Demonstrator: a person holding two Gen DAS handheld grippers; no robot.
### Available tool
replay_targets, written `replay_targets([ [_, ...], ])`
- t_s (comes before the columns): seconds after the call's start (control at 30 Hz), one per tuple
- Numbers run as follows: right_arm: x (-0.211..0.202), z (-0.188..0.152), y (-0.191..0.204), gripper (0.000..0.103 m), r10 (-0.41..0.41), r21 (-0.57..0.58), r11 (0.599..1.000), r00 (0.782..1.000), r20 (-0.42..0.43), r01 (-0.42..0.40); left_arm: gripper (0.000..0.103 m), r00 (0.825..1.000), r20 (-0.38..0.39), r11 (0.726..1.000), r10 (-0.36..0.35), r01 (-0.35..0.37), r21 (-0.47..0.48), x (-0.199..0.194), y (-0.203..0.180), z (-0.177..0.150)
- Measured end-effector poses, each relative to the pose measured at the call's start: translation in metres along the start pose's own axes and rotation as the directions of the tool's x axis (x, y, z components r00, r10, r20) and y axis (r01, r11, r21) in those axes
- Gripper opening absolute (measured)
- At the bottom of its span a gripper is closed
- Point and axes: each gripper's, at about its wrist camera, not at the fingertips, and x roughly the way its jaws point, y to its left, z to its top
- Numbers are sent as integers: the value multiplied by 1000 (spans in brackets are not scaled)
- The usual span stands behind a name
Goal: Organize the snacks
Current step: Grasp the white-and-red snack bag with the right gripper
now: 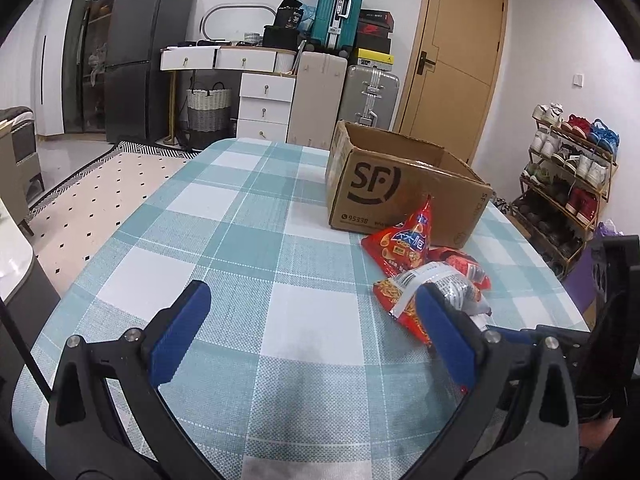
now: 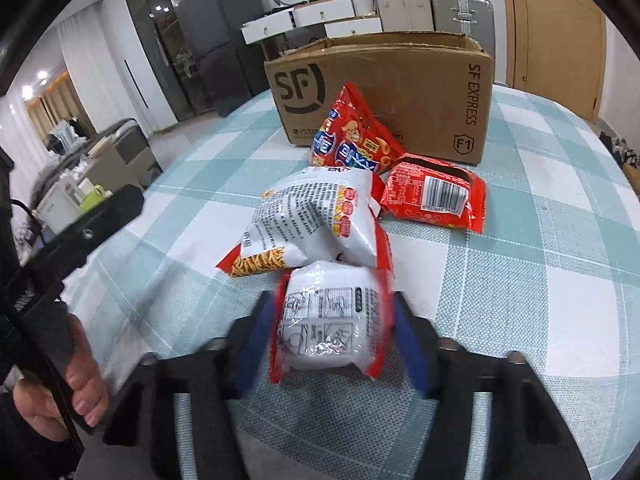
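Clearly the right gripper (image 2: 334, 330) is clamped on a white-and-red packet (image 2: 328, 320), its blue pads pressed to both sides; the packet sits on the checked table (image 2: 540, 280) at six o'clock from the pile of three more bags (image 2: 316, 220). At twelve o'clock stands the open box (image 2: 384, 92). The left gripper (image 1: 312, 328) hovers with jaws wide apart and nothing between them. A good lift should go straight up first, keeping the squeeze gentle so the puffed bag neither bursts nor slips, then over the near wall.

box (image 2: 380, 96) behind snack packets (image 2: 320, 220) | all on table (image 2: 540, 280)
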Motion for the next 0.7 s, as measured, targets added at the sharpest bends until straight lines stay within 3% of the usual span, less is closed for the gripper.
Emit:
replay_targets([
  [0.17, -10, -3, 0, 46, -12, 3, 1000, 999, 47, 12, 102, 1000, -4, 1000, -1, 1, -20, 0, 3, -1],
  [0.3, -33, -8, -1, 46, -39, 22, 999, 986, 159, 36, 102, 1000, -16, 1000, 5, -5, -27, 3, 3, -1],
  [0.5, -62, -15, 2, 46, -108, 43, 994, 947, 303, 99, 102, 1000, -23, 1000, 10, -10, -25, 3, 3, -2],
  [0.63, -85, -26, 5, 46, -164, 74, 986, 893, 419, 146, 102, 999, -48, 1000, 5, -7, -28, 8, 4, -2],
  [0.7, -85, -25, 8, 46, -172, 64, 985, 893, 415, 160, 102, 998, -66, 999, -20, 18, -33, 12, 5, -2],
])
